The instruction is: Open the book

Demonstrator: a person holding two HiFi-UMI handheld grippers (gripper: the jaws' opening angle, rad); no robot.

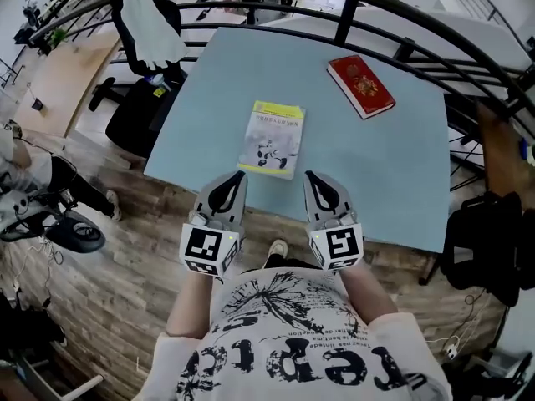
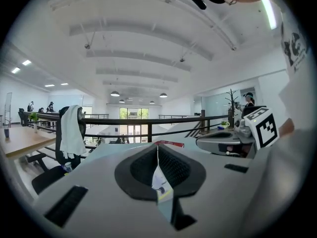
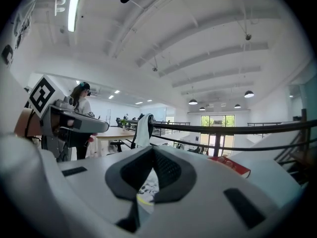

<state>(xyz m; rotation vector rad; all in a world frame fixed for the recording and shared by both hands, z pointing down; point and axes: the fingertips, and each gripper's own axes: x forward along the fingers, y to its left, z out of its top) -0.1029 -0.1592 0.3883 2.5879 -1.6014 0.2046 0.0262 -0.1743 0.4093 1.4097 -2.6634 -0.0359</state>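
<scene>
A book [image 1: 276,138] with a yellow-and-white cover lies shut and flat on the pale blue table [image 1: 401,165], near the middle and towards the person's edge. Its long side runs away from the person, tilted a little. A red book [image 1: 361,86], also shut, lies well apart from it, further back and to the right, set at an angle.

Both grippers hang just off the near edge of the table, pointing at it almost level. The left gripper [image 1: 237,176] is just short of the book's near left corner, and the right gripper [image 1: 309,176] is just short of its near right corner. Neither touches the book.

In the left gripper view the left gripper [image 2: 157,148] has its jaws together, with nothing held. A sliver of printed cover [image 2: 159,182] in the gap below the tips looks to be the book on the table beyond. In the right gripper view the right gripper [image 3: 152,150] is likewise closed and empty, and the same cover [image 3: 146,187] shows under its tips, with the red book [image 3: 230,165] off to the right.

Beyond the table's far left corner stands a dark chair [image 1: 134,98] with a white cloth [image 1: 155,23] draped over its back. A dark rail [image 1: 376,15] curves round behind the table.
</scene>
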